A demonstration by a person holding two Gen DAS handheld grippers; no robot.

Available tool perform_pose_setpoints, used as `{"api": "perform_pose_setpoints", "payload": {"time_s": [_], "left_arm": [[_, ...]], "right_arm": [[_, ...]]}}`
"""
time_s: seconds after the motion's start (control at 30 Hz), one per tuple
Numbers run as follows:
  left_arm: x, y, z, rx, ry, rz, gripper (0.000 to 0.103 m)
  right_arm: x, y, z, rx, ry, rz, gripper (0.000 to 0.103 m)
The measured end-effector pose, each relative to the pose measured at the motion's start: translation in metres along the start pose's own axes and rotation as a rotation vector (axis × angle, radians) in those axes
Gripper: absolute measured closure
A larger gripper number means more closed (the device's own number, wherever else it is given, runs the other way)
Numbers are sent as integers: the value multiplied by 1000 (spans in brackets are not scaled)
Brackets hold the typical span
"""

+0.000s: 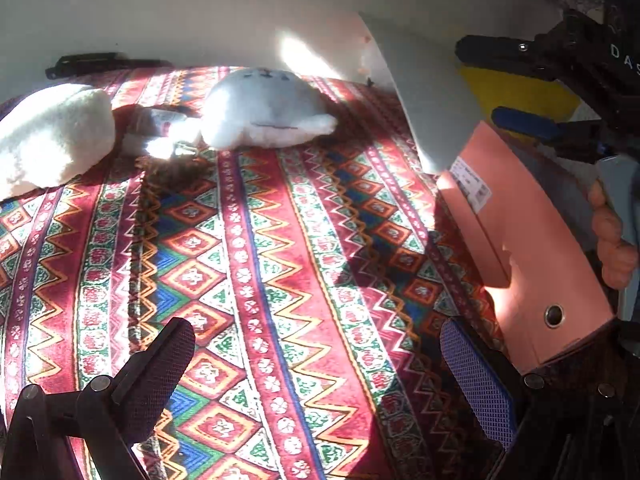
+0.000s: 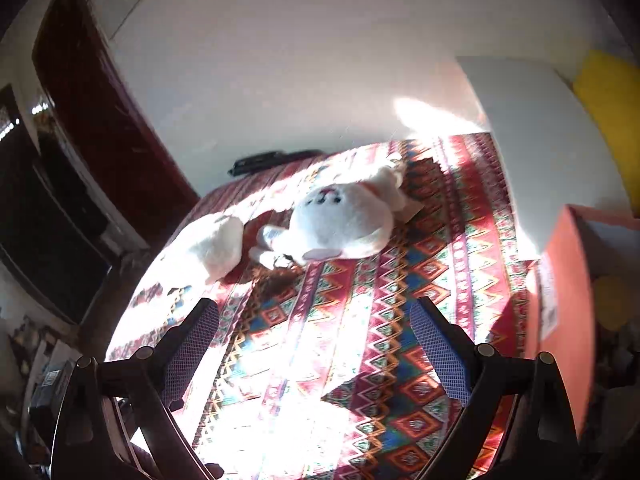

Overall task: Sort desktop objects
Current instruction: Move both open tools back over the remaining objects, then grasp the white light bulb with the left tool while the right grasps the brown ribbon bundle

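Observation:
A white seal plush lies at the far side of the patterned tablecloth. Left of it rests a second white plush, with a small grey-white toy between them. At the right stands a pink cardboard box with its lid raised. My left gripper is open over bare cloth beside the box's near corner. My right gripper is also open and empty; it shows in the left wrist view above the box, held by a hand.
A black flat object lies at the table's far edge against the white wall. Something yellow stands behind the box. A dark doorway is at the left. Strong sunlight washes out the near cloth.

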State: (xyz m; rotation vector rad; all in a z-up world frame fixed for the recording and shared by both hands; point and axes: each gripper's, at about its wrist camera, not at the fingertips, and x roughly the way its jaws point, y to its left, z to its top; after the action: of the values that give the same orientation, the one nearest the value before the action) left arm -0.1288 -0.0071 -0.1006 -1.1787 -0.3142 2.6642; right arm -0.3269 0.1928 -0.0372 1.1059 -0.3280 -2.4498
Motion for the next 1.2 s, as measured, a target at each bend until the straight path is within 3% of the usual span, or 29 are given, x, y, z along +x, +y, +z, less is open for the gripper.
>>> {"api": "perform_pose_setpoints", "payload": {"time_s": [0.17, 0.43, 0.5, 0.57, 0.63, 0.67, 0.8, 0.93, 1.07, 1.2], "left_arm": [[2, 32, -1, -66, 16, -19, 2], [-11, 53, 3, -132, -1, -49, 2], [-11, 55, 3, -136, 0, -49, 2], [-10, 55, 2, -133, 5, -46, 2], [-9, 57, 2, -126, 4, -33, 2], [-8, 59, 3, -121, -2, -18, 2], [-1, 78, 16, -124, -68, 109, 2], [33, 116, 57, -252, -103, 187, 2], [88, 147, 111, -408, -145, 197, 2], [164, 156, 148, -379, -76, 356, 2]], "right_arm": [[123, 33, 4, -20, 170, 5, 5], [259, 46, 14, -66, 276, -110, 4], [272, 57, 13, -150, 257, -173, 4], [279, 69, 12, -254, 230, -235, 39], [272, 71, 12, -279, 238, -208, 80], [266, 69, 13, -264, 247, -172, 87], [216, 51, 10, -260, 214, -136, 89], [140, 12, 1, -217, 148, -127, 89], [73, -35, -18, -121, 80, -100, 89], [42, -82, -22, 13, 58, -70, 88]]}}
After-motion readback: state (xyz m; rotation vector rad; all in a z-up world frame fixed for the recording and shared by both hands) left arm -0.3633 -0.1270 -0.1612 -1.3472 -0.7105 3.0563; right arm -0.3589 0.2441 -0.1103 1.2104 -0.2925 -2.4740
